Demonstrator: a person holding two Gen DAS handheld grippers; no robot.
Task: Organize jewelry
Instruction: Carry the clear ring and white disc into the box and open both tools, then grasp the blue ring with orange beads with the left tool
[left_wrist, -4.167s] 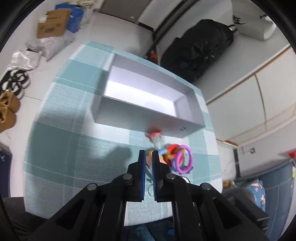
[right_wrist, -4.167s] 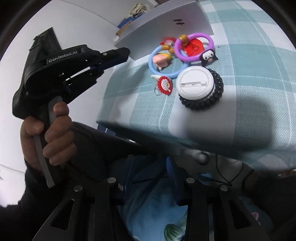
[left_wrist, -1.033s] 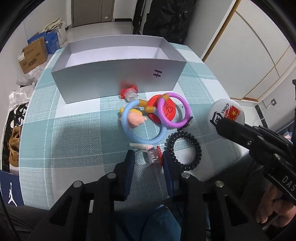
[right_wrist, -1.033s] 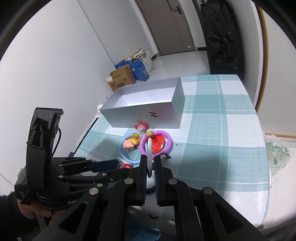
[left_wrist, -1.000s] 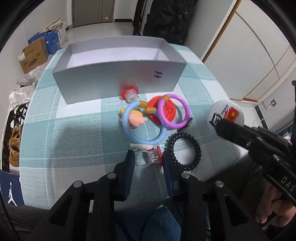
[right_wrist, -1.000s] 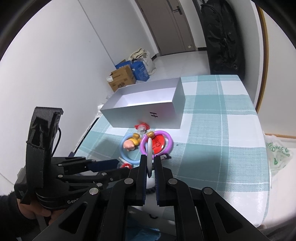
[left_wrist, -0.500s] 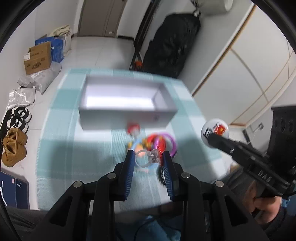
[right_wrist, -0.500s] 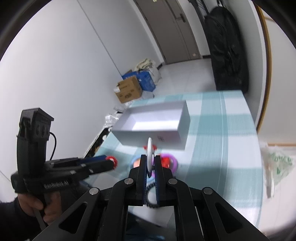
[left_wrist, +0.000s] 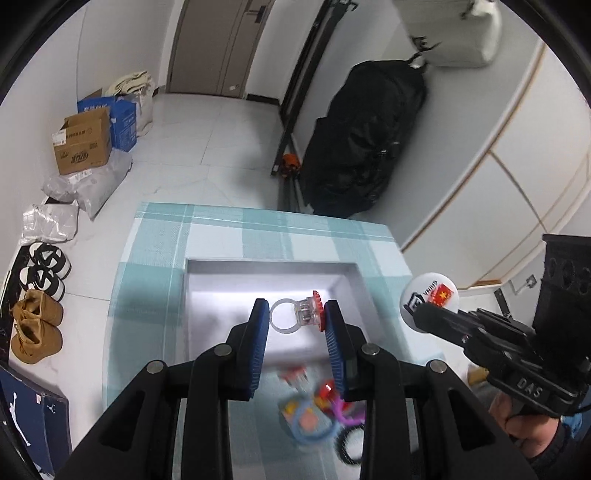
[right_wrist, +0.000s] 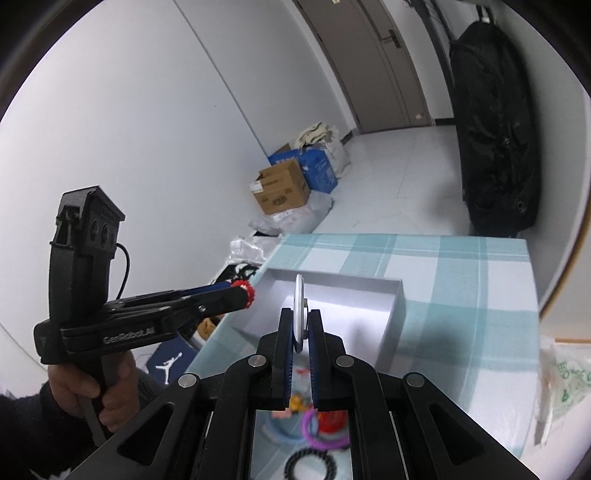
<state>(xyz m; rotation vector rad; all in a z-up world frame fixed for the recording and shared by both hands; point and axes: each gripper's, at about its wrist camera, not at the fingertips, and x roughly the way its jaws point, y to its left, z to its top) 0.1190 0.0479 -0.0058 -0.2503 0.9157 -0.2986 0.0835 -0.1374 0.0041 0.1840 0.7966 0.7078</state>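
Clear plastic ring (left_wrist: 295, 315) w/ red top, lifted off bench, now over grey box (left_wrist: 207, 295), pinched by left hand-held gripper (left_wrist: 295, 321); right hand-held gripper (right_wrist: 300, 332) clamps white badge (right_wrist: 298, 295) alongside. Drop-off looks imminent.

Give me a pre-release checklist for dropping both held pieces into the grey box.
1. Left gripper shut on the clear ring: ok.
2. Ring above the grey box opening: ok.
3. Right gripper shut on the white badge: ok.
4. Badge over the box: cannot tell, since the left view shows it beyond the right wall.
5. Grippers apart: ok.
6. Box floor under the ring is bare: ok.
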